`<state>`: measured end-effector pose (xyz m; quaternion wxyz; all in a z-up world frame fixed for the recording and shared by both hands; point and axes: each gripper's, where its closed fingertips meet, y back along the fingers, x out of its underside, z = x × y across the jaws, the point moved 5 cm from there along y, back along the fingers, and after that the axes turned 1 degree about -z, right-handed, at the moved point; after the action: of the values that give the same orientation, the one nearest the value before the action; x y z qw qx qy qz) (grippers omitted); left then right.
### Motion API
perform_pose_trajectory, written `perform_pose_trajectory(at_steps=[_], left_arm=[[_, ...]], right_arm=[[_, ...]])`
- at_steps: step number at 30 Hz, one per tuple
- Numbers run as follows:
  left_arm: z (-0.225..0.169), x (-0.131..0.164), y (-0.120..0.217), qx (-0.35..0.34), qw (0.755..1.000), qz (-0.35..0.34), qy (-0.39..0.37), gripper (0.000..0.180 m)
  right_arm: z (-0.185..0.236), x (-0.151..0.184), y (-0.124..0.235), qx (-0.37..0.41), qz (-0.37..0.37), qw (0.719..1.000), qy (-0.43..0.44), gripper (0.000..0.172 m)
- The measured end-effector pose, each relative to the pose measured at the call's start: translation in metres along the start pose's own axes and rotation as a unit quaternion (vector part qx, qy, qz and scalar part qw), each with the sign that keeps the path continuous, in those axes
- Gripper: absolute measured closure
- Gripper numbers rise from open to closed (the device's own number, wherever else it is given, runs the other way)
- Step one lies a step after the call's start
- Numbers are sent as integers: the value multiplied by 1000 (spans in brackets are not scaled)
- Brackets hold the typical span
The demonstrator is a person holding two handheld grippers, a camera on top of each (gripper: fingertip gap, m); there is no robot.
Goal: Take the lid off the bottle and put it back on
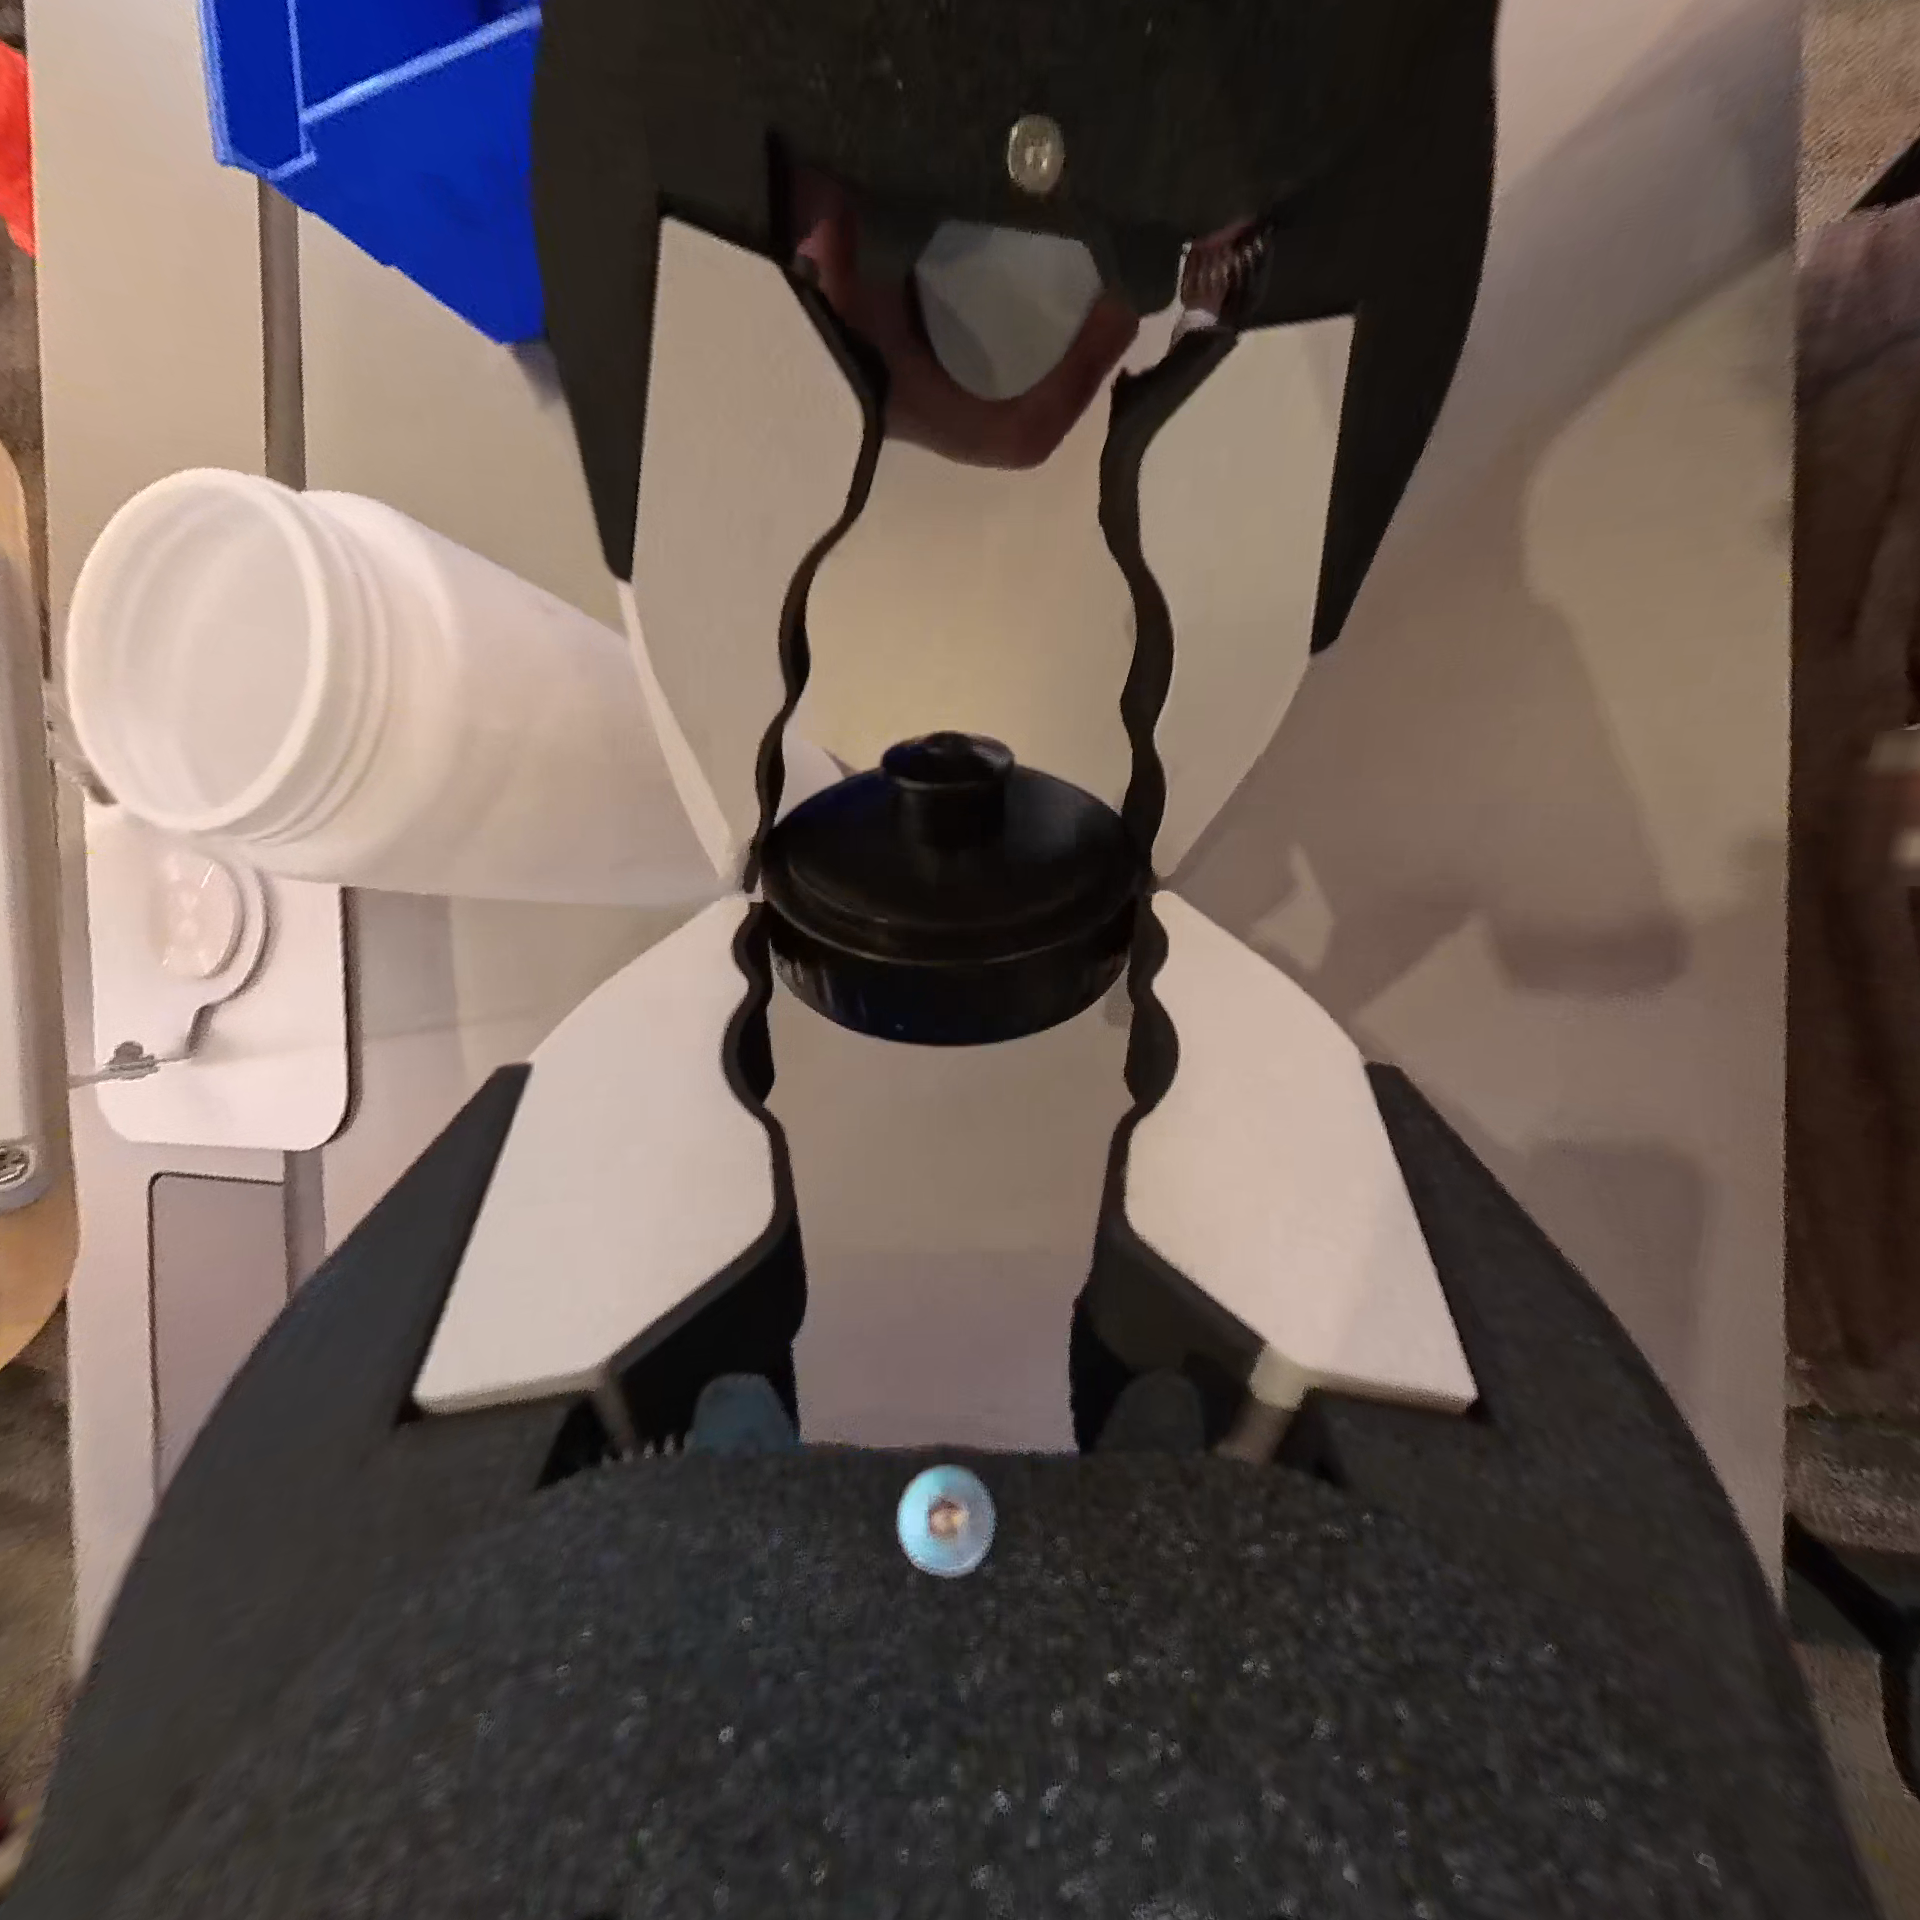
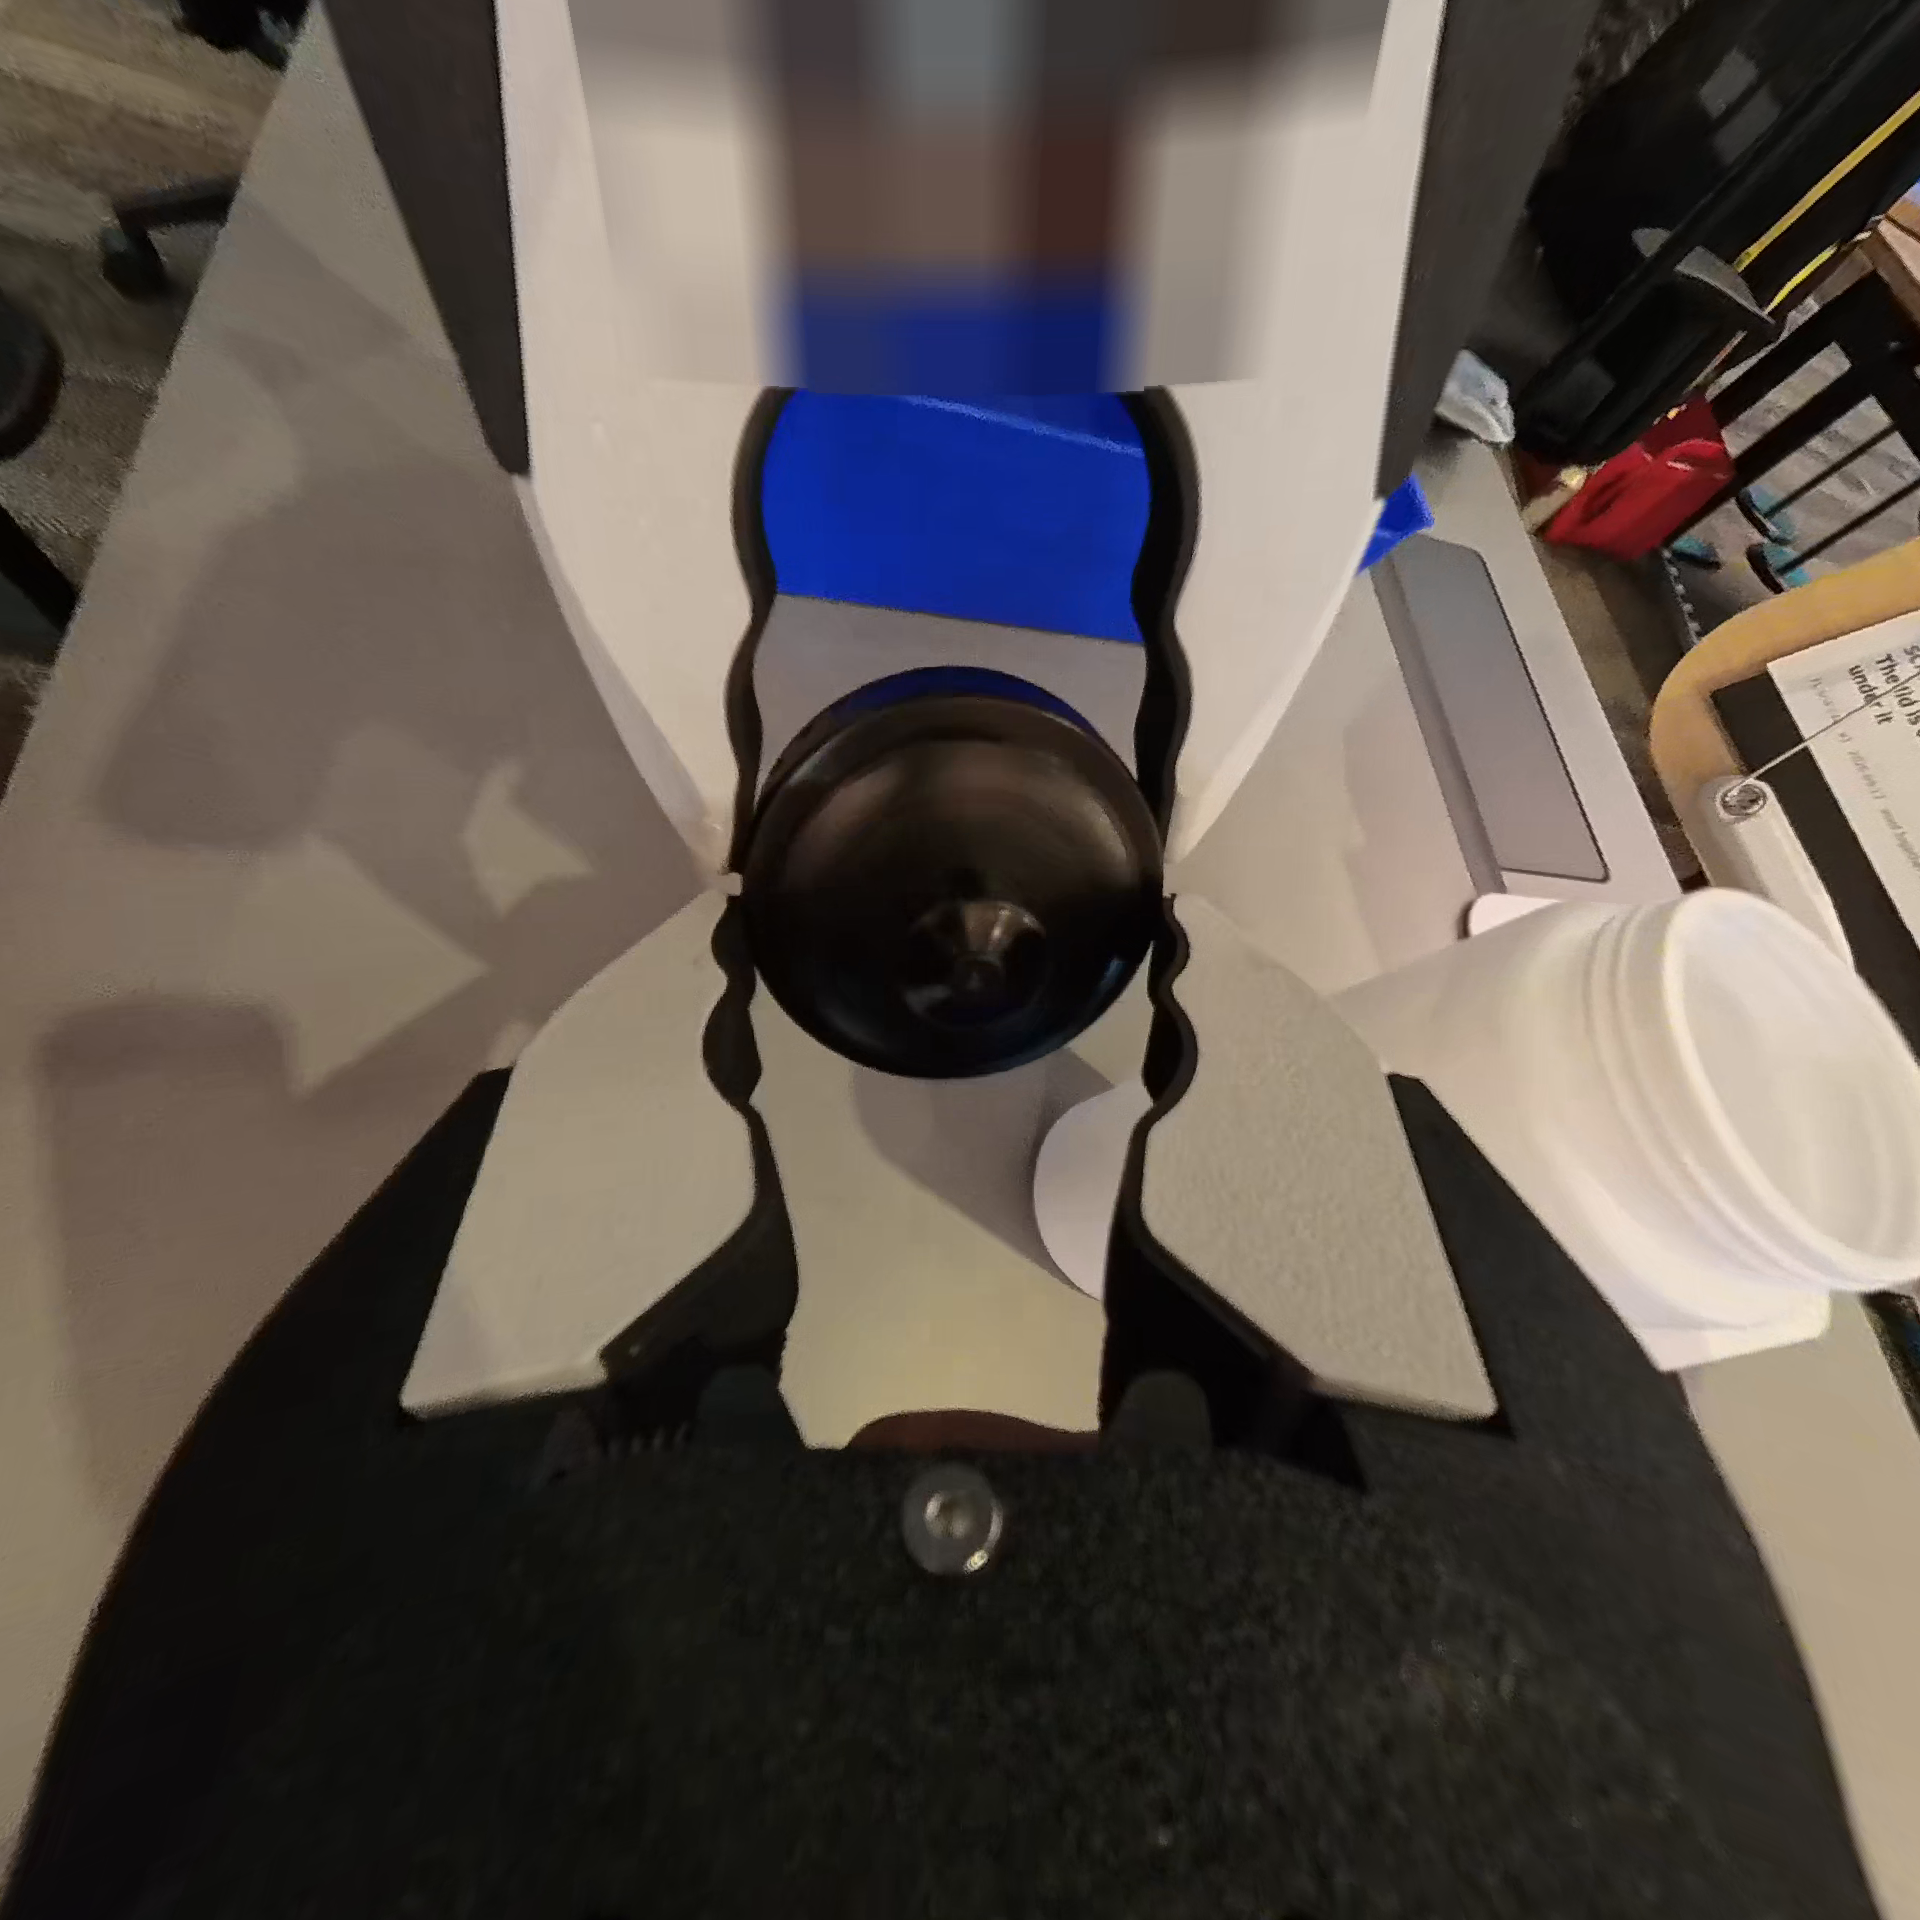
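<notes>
You pinch black lid (image 1: 948,902) from both sides: left gripper (image 1: 948,894) clamped; right gripper (image 2: 951,914) seemingly clamped too, handover. White bottle (image 1: 312,686) lies open, aside.

The left gripper (image 1: 951,894) and the right gripper (image 2: 951,894) face each other tip to tip, fingers nearly meeting. Both are spread to the width of the black lid (image 1: 945,883) between them, and each gripper's pads sit against its opposite sides.
</notes>
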<state>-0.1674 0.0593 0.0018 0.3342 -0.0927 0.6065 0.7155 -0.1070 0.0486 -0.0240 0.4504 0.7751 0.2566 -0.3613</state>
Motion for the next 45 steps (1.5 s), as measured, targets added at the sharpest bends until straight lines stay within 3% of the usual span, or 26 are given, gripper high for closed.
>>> perform_pose_trajectory(at_steps=[4,8,13,18,21,26,28,29,35,40,45], left_arm=[[0,-3,18,5,995,-94,44,109],[22,7,31,-54,960,-225,157,100],[47,25,-15,-164,891,-314,284,85],[76,27,-71,-288,873,-290,266,69],[88,20,-86,-262,863,-321,288,64],[92,15,-103,-215,876,-335,274,75],[93,17,-105,-197,876,-349,270,95],[94,18,-105,-191,874,-357,269,95],[93,19,-105,-158,882,-372,241,96],[80,23,-96,-152,900,-352,210,96],[79,30,-91,-153,899,-352,210,96]], right_arm=[[1,5,7,4,-12,1000,-13,99],[-4,9,26,25,-43,998,-46,99],[-14,10,78,86,-80,990,-83,99],[-10,22,116,135,-103,978,-121,99],[-1,32,123,139,-107,974,-141,99],[9,50,129,150,-84,972,-160,99],[9,52,131,148,-79,972,-164,99],[7,51,131,145,-74,973,-163,99],[-52,15,120,122,32,989,-75,99],[-109,-20,76,-4,177,984,2,99],[-122,-36,38,-113,284,951,33,99]])
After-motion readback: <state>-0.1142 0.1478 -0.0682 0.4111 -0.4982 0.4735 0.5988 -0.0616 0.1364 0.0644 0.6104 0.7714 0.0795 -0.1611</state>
